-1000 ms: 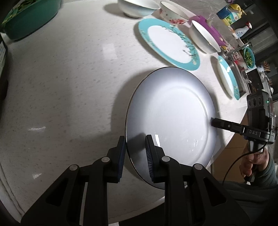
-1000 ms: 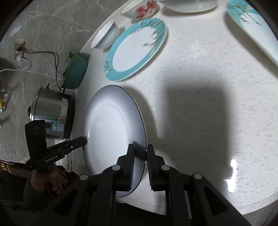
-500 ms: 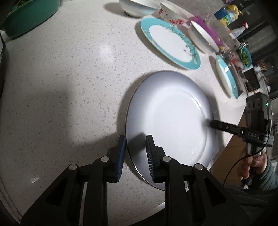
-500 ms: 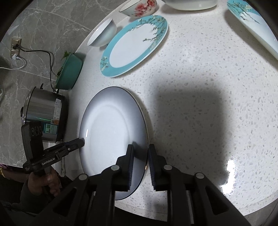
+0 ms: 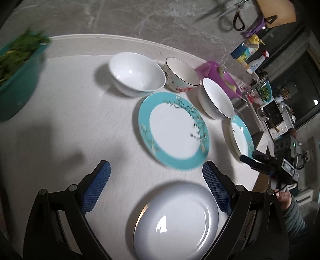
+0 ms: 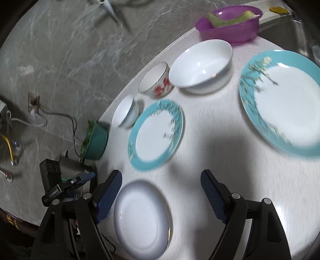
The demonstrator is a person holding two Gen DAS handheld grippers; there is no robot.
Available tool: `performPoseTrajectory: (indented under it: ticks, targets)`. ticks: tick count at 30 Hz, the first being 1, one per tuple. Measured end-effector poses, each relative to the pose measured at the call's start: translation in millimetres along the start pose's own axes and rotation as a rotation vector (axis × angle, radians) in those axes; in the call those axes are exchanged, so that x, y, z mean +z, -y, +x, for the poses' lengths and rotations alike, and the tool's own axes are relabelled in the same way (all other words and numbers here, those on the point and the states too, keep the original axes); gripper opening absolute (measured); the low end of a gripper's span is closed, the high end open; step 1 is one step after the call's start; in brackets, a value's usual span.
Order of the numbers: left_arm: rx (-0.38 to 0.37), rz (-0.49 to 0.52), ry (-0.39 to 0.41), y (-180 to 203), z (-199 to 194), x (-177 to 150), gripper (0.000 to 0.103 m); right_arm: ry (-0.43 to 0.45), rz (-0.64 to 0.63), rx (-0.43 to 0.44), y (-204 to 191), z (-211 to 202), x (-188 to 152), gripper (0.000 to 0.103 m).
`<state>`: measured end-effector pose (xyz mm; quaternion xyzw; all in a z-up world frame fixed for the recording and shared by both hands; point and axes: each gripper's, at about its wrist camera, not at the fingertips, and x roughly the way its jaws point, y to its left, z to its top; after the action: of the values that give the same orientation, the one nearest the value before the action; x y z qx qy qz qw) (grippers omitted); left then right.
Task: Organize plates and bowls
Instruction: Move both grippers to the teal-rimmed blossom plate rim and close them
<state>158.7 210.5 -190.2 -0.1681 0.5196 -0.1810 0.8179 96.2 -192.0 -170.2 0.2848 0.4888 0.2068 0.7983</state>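
In the left wrist view the left gripper [image 5: 156,192] is opening its jaws over nothing, the white plate [image 5: 176,222] lying flat low in frame, while in the right wrist view the right gripper [image 6: 160,197] is likewise spreading empty above that plate [image 6: 141,218], the teal-rimmed plate [image 6: 156,135] sitting just beyond at centre.

Grey marble wall [image 5: 140,18], white countertop [image 5: 70,120]

Motion blur is smearing both views, softening the branch pattern on the teal-rimmed plate [image 5: 173,132] ahead of the left gripper. The green tub [image 5: 17,80] far to that gripper's left is getting cut off by the frame edge, its leafy contents streaked. The right gripper's left finger [image 6: 109,197] is hiding part of the white plate [image 6: 142,218]. Hanging tools on the wall are blurring past recognition.
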Motion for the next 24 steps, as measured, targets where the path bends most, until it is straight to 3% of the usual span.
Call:
performPoseTrajectory:
  ticks: [3, 8, 15, 24]
  targets:
    - [0.001, -0.06, -0.05, -4.5, 34.2, 23.8, 0.094, -0.02, 0.06, 0.013, 15.2, 26.9, 28.1, 0.084]
    - [0.036, -0.07, -0.081, -7.5, 66.1, 40.0, 0.094, -0.07, 0.077, 0.011, 24.9, 58.9, 57.7, 0.083]
    - [0.049, -0.103, -0.107, -14.5, 96.4, 49.5, 0.094, -0.122, 0.079, -0.009, 38.1, 81.2, 69.8, 0.083]
    - [0.049, -0.067, -0.146, -7.4, 118.1, 52.3, 0.094, -0.144, 0.021, 0.002, 32.5, 90.7, 74.6, 0.082]
